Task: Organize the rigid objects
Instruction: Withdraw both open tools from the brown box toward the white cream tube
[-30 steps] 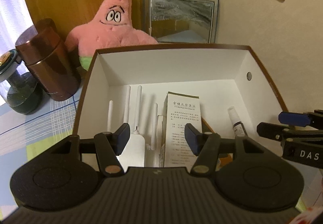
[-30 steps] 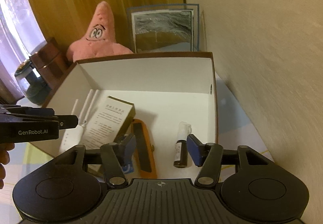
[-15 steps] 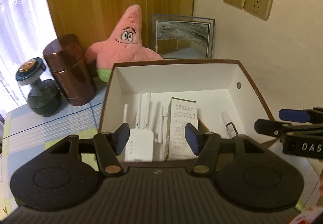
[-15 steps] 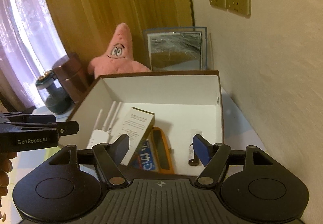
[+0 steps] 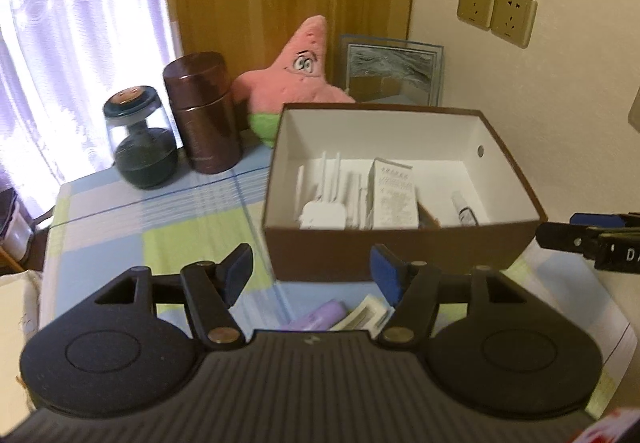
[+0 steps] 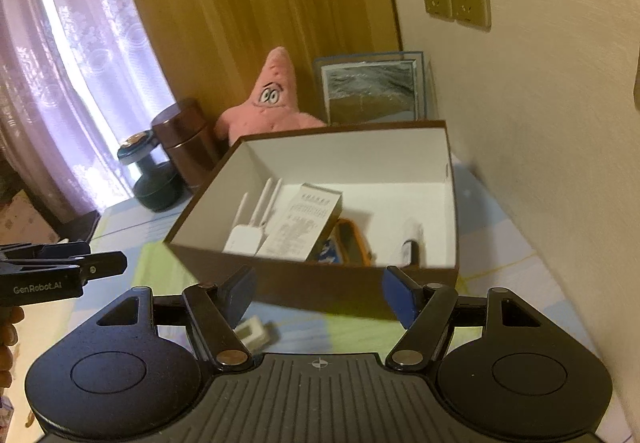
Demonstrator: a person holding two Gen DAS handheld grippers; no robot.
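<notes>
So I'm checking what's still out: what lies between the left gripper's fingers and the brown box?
In the left wrist view, a purple cylinder and a small white box lie on the tablecloth between the left gripper and the brown box.

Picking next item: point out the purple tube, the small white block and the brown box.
purple tube (image 5: 320, 317), left wrist view, mid-body.
small white block (image 6: 253, 335), right wrist view, top face.
brown box (image 5: 400, 255), left wrist view, near outer wall.

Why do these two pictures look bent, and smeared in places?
Left wrist view: the fisheye lens bows the wall and curtain, window light washes the curtain out, and the purple object near the left gripper is blurred. Right wrist view: the same bending, with the box contents smeared and the wall streaked, probably by motion.
</notes>
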